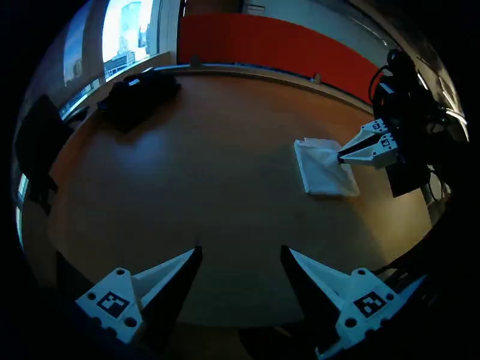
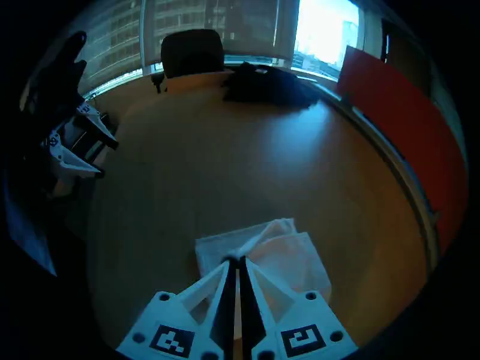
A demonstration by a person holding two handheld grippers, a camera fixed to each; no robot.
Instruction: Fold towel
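Observation:
A white towel (image 1: 324,171) lies folded small on the wooden table (image 1: 210,180), far right in the left gripper view. My right gripper (image 1: 341,158) reaches it from the right, held by a person in dark clothing. In the right gripper view that gripper (image 2: 237,259) is shut on a fold of the towel (image 2: 288,255), which rises in a small peak to the fingertips. My left gripper (image 1: 240,252) stands open over bare table, well away from the towel, with nothing between its fingers. It also appears at the far left (image 2: 90,150) of the right gripper view.
A black bag (image 1: 139,96) (image 2: 264,84) lies at the table's far side near the windows. A dark office chair (image 2: 192,54) stands behind it, another chair (image 1: 36,144) at the left edge. A red panel (image 1: 276,42) runs along the table's back rim.

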